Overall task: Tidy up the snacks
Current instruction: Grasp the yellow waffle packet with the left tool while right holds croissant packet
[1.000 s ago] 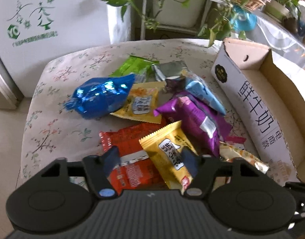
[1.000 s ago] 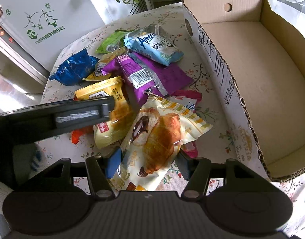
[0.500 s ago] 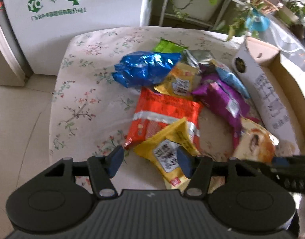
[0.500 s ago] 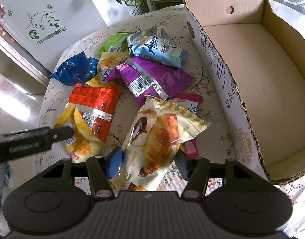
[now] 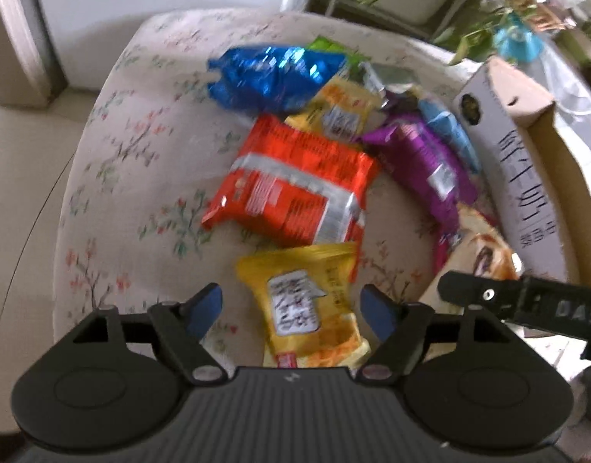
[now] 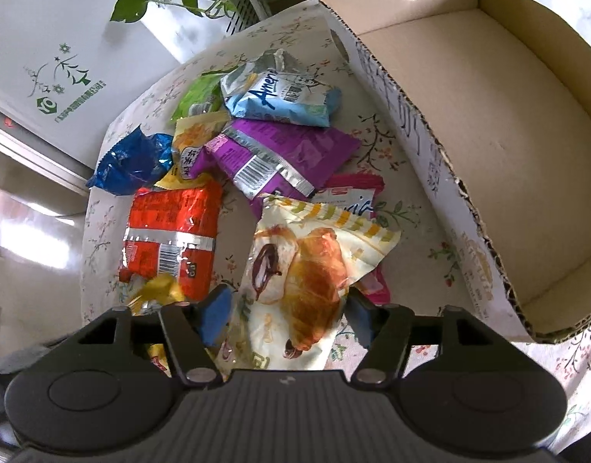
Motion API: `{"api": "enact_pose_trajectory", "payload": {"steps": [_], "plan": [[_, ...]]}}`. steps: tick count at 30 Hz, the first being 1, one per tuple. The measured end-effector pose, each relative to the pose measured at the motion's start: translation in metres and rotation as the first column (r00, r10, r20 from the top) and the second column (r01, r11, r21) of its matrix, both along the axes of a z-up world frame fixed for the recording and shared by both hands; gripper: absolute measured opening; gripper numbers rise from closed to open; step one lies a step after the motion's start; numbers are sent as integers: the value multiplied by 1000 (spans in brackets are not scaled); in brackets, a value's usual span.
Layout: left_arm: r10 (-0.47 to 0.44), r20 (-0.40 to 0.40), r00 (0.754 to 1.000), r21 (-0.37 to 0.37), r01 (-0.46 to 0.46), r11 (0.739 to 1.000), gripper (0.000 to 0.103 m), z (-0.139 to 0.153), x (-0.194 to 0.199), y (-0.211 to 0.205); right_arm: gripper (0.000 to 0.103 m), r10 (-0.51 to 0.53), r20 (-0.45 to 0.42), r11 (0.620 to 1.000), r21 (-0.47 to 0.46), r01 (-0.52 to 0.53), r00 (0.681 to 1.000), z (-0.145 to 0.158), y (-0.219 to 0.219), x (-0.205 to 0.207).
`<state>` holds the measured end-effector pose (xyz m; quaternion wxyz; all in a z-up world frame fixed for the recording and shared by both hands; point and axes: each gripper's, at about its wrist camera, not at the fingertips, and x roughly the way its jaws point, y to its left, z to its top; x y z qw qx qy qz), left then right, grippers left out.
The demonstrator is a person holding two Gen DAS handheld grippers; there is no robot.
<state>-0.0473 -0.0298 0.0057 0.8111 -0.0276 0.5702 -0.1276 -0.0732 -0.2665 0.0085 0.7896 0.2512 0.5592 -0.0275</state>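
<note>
1. The right gripper [image 6: 285, 308] is spread wide around the cream croissant bag [image 6: 307, 270] on the table [image 6: 415, 270], not squeezing yet.
2. The left gripper [image 5: 293, 306] is wide too, with the yellow snack packet [image 5: 307, 305] between its fingers.
3. Next, I think, each must squeeze and lift.
4. The big brown cardboard box [image 6: 488, 135] waits right of the right gripper; the red packet [image 6: 171, 235] and purple packet [image 6: 276, 154] crowd close.

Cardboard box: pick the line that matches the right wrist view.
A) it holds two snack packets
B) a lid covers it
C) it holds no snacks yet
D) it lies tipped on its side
C: the cardboard box stands open beside the pile, its bare brown floor showing with no packet inside.
</note>
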Motion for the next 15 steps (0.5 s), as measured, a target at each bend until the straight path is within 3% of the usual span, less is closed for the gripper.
{"api": "enact_pose_trajectory", "payload": {"steps": [10,15], "plan": [[-22,55,998,93,16,996,90,-8,-16,-8,81,4,-34,1000,-21,-4,999,-2,10,4],[-110,63,992,189,97,977,103,-17,-22,-21,86,20,-65,999,-38,-23,998,-7,20,7]]}}
